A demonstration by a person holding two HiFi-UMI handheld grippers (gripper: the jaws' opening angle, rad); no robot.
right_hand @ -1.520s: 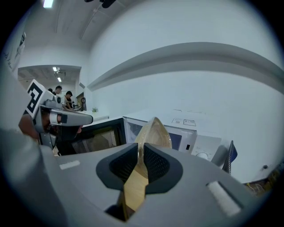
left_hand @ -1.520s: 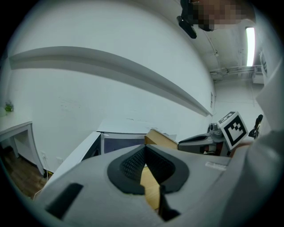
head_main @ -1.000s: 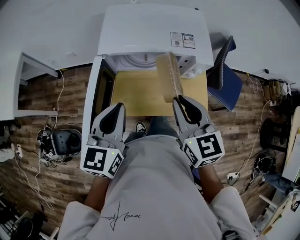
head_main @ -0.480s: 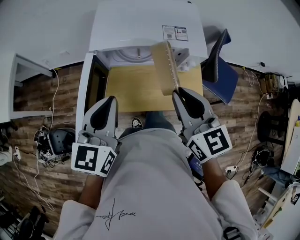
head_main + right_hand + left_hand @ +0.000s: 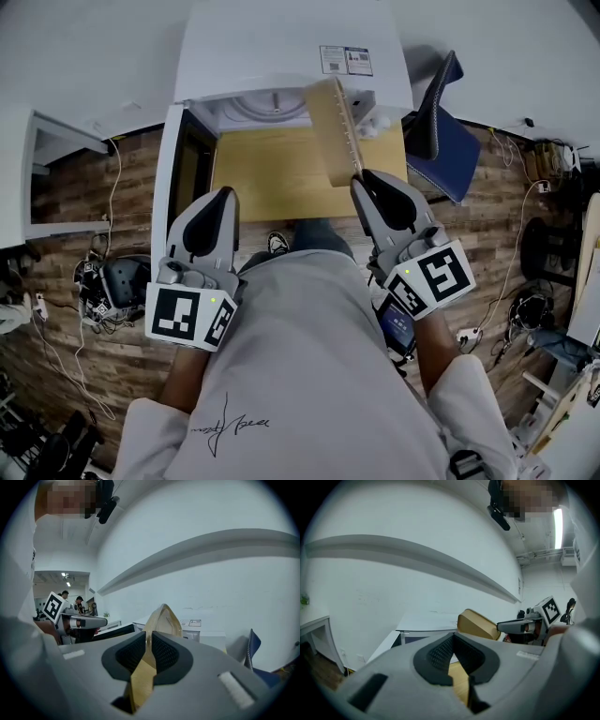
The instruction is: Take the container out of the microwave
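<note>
The right gripper (image 5: 361, 178) is clamped on the near rim of the flat tan paper container (image 5: 333, 127), its dark pads pressed to either side of the thin wall. The container is held up on edge over the light wooden worktop (image 5: 272, 178), its far end just before the right part of the white microwave (image 5: 281, 47) with its door (image 5: 167, 187) swung out to the left. The left gripper (image 5: 225, 194) hangs level over the worktop's left side, near the open door, its jaws a little apart with nothing between them.
</note>
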